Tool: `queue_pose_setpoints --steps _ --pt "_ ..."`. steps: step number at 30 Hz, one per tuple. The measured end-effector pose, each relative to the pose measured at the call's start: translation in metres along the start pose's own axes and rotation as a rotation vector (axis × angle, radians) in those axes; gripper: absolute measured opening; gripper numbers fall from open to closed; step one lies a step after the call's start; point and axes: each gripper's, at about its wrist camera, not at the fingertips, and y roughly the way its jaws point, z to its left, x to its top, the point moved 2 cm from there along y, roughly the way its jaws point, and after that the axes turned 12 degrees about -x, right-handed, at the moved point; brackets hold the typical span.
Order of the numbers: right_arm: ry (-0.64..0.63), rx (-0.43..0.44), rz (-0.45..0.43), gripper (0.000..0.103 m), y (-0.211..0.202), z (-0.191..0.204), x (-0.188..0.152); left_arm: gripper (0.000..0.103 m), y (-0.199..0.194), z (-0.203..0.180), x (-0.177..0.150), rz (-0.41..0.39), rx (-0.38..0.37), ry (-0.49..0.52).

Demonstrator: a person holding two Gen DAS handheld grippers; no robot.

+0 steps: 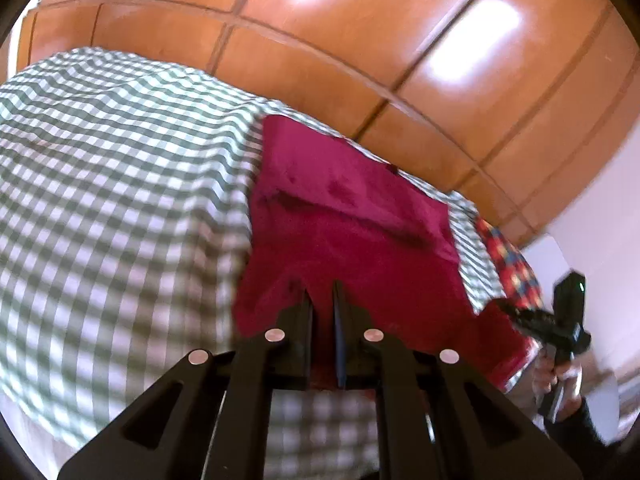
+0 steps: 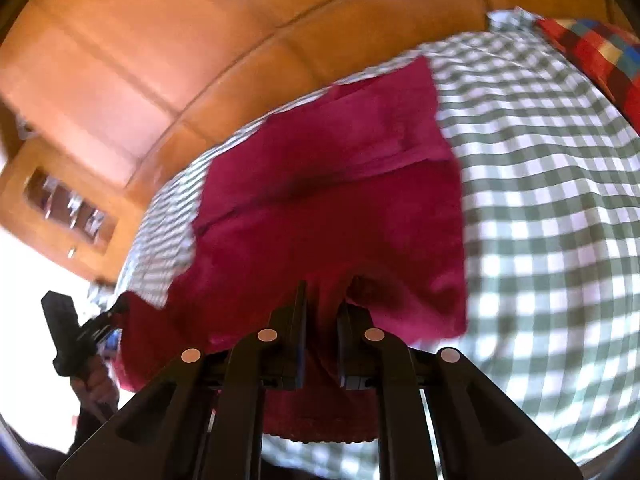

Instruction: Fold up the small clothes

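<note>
While each hand-held gripper, left point(image 1: 322, 292) and right point(image 2: 324, 292), pinches the magenta garment point(image 1: 352, 216), green gingham bedspread point(image 1: 120, 184), orange padded headboard point(image 1: 360, 40).

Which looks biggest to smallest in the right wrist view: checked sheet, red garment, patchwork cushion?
1. Checked sheet, widest area.
2. Red garment, though it lies nearest the camera, so it reads large.
3. Patchwork cushion, far corner, partly cut off; true size unsure.

- The dark pink cloth point(image 1: 352, 216) is small and soft.
- It lies partly folded with a few wrinkles.
- Its far part rests flat; its near edge is lifted up.
</note>
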Motion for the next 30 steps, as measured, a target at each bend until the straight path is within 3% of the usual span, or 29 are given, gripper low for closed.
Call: queue_pose_setpoints --steps 4,5,6,7,8,9,11,12,17,22,24,29,30 --pt "0.058 -0.064 0.010 0.010 0.025 -0.018 0.021 0.009 0.045 0.024 0.039 0.000 0.036 -0.092" --pt "0.068 -0.073 0.010 0.010 0.029 -0.021 0.023 0.014 0.054 0.030 0.047 -0.001 0.029 -0.114" --pt "0.076 -0.078 0.009 0.010 0.032 -0.023 0.028 0.032 0.062 0.037 0.056 -0.005 0.041 -0.152" --pt "0.088 -0.067 0.006 0.014 0.033 -0.025 0.032 0.042 0.066 0.041 0.060 -0.009 0.051 -0.177" --pt "0.100 -0.054 0.009 0.024 0.032 -0.026 0.033 0.053 0.067 0.044 0.064 -0.027 0.055 -0.199" --pt "0.116 -0.028 0.009 0.031 0.029 -0.028 0.034 0.054 0.065 0.050 0.069 -0.054 0.061 -0.217" --pt "0.112 -0.034 -0.056 0.073 0.010 -0.030 0.032 0.056 0.058 0.055 0.068 -0.066 0.067 -0.215" --pt "0.104 -0.044 -0.082 0.079 0.003 -0.033 0.030 0.056 0.056 0.057 0.065 -0.066 0.074 -0.207" --pt "0.078 -0.055 -0.091 0.084 -0.020 -0.051 0.010 0.055 0.048 0.057 0.022 0.014 0.099 -0.101" --pt "-0.008 -0.105 -0.019 0.084 0.009 -0.046 -0.016 0.055 0.053 0.052 -0.015 0.060 0.087 -0.048" --pt "-0.045 -0.165 -0.028 0.078 0.025 -0.037 -0.017 0.045 0.060 0.049 -0.016 0.067 0.128 -0.021" --pt "-0.078 -0.195 -0.016 0.029 0.047 -0.026 -0.008 0.022 0.072 0.037 -0.005 0.073 0.199 0.040" --pt "-0.095 -0.198 -0.015 0.027 0.046 -0.024 -0.009 0.018 0.071 0.032 -0.006 0.081 0.217 0.067"
